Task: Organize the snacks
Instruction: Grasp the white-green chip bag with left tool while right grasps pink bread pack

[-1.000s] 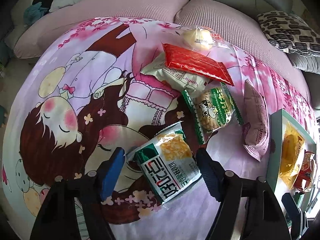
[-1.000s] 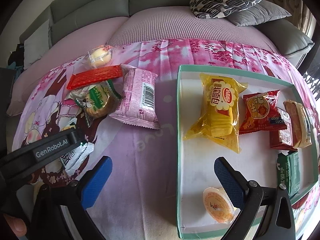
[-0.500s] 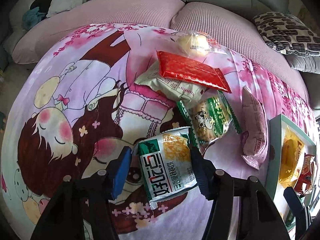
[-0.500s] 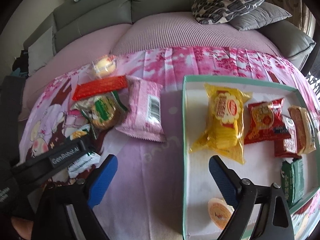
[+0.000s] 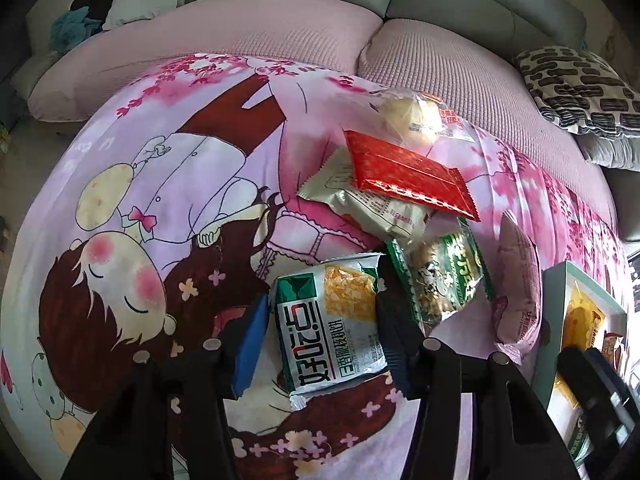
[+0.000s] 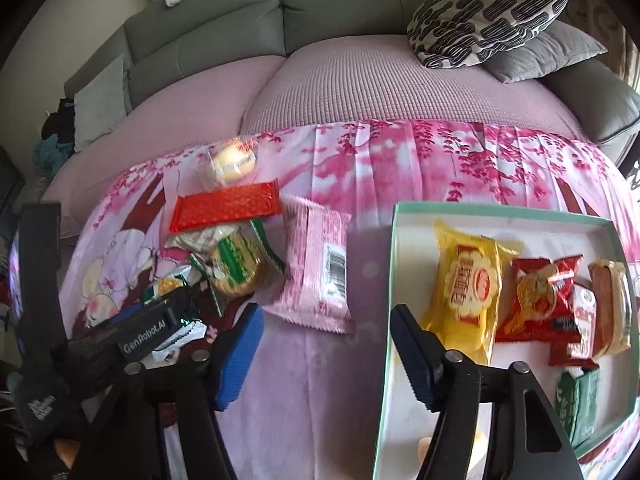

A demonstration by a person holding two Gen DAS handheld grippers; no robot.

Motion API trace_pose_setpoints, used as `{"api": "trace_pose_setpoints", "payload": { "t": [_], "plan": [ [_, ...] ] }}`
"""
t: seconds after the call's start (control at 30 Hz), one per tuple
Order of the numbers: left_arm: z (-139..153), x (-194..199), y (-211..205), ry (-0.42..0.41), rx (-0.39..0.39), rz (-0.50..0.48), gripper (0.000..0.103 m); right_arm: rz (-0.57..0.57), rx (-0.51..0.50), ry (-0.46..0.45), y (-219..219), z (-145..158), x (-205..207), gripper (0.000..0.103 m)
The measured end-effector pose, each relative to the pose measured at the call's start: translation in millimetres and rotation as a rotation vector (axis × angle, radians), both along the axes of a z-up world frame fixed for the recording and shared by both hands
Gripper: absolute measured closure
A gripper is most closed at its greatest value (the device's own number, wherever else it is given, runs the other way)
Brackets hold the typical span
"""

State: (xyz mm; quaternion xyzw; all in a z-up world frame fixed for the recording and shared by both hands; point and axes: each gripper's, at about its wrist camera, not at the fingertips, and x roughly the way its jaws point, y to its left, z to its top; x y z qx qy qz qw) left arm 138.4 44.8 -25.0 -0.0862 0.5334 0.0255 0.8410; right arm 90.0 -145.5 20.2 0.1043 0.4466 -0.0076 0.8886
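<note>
Between the closing left gripper (image 5: 320, 336) pads lies the white-green packet (image 5: 330, 326), long axis along them, apparently just touched; right gripper (image 6: 326, 354) closing, empty.

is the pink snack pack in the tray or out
Out. The pink pack lies on the printed cloth, left of the tray, not touching its rim.

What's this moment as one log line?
left gripper: jaws just been closing around green-and-white foil snack packet, not gripped | right gripper: jaws just been closing, empty
</note>
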Motion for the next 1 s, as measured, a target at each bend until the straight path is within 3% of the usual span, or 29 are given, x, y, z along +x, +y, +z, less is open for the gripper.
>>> {"api": "trace_pose_setpoints", "payload": {
  "t": [0.37, 0.77, 1.0],
  "plan": [
    [-2, 4, 9, -0.003, -0.036, 0.009, 0.048, 0.039, 0.051, 0.107, -4, -2, 48, 0.056],
    [-7, 5, 5, 0.008, -0.024, -0.007, 0.048, 0.026, 0.035, 0.228, 6, -45, 84, 0.057],
    [-21, 11, 0, 0.054, -0.023, -0.02, 0.047, 0.017, 0.011, 0.227, 10, -53, 87, 0.058]
  ]
}}
